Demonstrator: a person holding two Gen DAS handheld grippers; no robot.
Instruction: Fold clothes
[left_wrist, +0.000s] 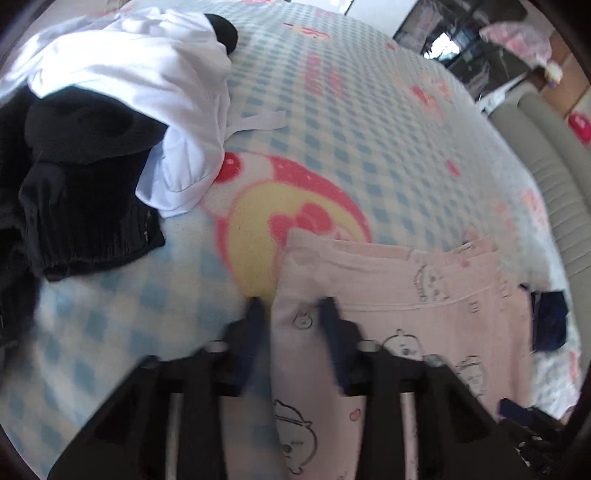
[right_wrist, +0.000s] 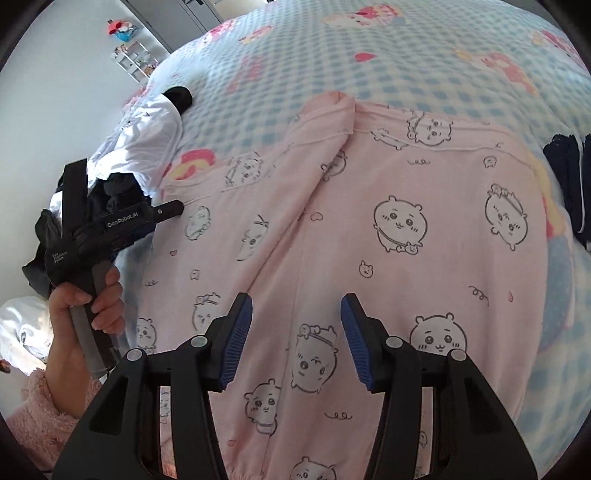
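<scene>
Pink pyjamas (right_wrist: 369, 229) lying part-folded on bed (right_wrist: 295, 55). Left gripper (left_wrist: 291, 306) hovering at their 9 o'clock edge, right gripper (right_wrist: 295, 314) at 6; both gaping, holding nothing. Next fold needing edge pinch.

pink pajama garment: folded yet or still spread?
Partly folded. The pink pajama garment lies mostly flat on the bed, one flap doubled over its upper left. Neither gripper holds it.

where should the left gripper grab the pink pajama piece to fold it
Take the pink pajama garment by its left edge, near the far corner, coming in from the blanket side. That edge lies straight and free on the blanket, and the open left gripper already straddles it, so probably one finger can slide under. The right gripper hovers open over the middle.
</scene>
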